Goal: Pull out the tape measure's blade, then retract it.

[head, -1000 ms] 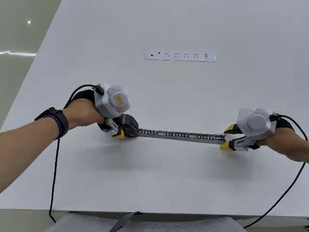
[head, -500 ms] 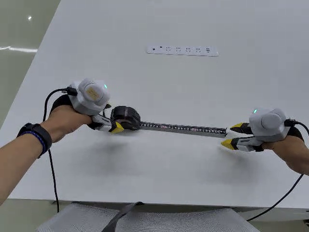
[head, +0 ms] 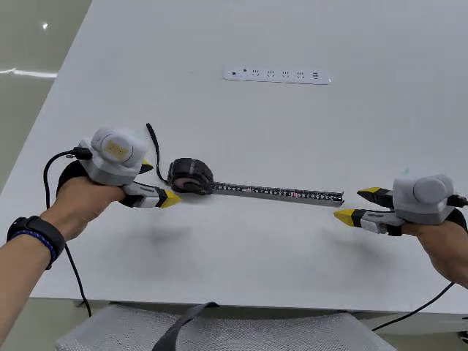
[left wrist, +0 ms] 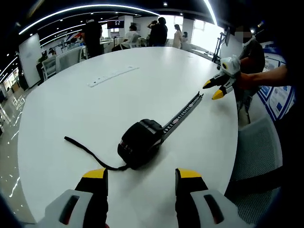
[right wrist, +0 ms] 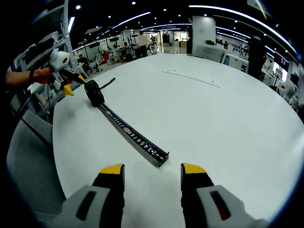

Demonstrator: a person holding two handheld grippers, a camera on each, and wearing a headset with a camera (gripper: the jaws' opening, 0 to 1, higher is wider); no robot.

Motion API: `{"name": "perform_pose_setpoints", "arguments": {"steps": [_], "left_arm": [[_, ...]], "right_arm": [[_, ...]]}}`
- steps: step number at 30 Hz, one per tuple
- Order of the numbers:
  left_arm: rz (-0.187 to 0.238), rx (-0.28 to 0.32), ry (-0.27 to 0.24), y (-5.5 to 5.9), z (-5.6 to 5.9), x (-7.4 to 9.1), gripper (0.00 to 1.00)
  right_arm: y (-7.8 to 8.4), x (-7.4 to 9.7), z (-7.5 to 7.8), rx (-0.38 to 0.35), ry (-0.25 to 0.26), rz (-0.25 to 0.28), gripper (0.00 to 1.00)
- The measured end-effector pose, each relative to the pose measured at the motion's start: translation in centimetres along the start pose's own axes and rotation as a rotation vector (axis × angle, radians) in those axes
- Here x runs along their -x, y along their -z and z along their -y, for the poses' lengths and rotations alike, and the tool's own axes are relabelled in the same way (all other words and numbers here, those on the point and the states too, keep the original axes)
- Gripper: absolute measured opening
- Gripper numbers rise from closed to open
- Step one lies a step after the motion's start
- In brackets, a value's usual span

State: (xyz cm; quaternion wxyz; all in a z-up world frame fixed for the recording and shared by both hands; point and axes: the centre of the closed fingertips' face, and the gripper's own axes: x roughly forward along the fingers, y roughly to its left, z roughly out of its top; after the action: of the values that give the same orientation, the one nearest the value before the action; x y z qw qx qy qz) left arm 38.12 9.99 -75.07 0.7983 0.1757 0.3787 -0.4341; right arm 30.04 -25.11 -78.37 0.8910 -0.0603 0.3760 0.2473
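Just ahead of the left gripper (left wrist: 142, 175), whose jaws are apart and empty, the tape measure case (left wrist: 140, 142) lies on the counter (head: 256, 252). Its strap (left wrist: 85, 149) trails off to one side. The blade (right wrist: 133, 135) runs from the case to its end hook (right wrist: 162, 159), just short of the right gripper (right wrist: 152, 168), also apart and empty.

The case looks dense and rubbery, best clamped across its flat sides. The blade is likely thin, springy and sharp-edged, so hold it at the hook. The counter edge lies close behind both grippers. There is open room beyond, with the power strip (head: 276, 75) well away.
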Motion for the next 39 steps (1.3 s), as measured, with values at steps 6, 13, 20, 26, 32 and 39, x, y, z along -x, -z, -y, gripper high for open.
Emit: {"name": "perform_pose_setpoints", "arguments": {"steps": [6,13,20,26,32,39], "left_arm": [[0.040,0.069,-0.015,0.5,0.3,1.2,0.57],[0.061,0.093,-0.032,1.0,1.0,2.6,0.60],[0.081,0.117,-0.047,1.5,1.8,3.6,0.62],[0.080,0.149,-0.057,2.0,2.2,3.8,0.65],[0.100,0.172,-0.068,2.5,3.3,3.8,0.66],[0.117,0.193,-0.074,2.9,4.0,4.0,0.67]], "right_arm": [[0.4,1.0,-0.2,-0.054,0.018,0.026,0.50],[0.5,2.0,-1.0,-0.067,0.028,0.049,0.53],[0.7,2.6,-1.9,-0.083,0.029,0.067,0.55],[1.0,3.1,-2.4,-0.102,0.026,0.077,0.55],[1.6,3.7,-3.3,-0.140,0.035,0.087,0.58],[2.1,4.1,-4.6,-0.166,0.053,0.096,0.63]]}}
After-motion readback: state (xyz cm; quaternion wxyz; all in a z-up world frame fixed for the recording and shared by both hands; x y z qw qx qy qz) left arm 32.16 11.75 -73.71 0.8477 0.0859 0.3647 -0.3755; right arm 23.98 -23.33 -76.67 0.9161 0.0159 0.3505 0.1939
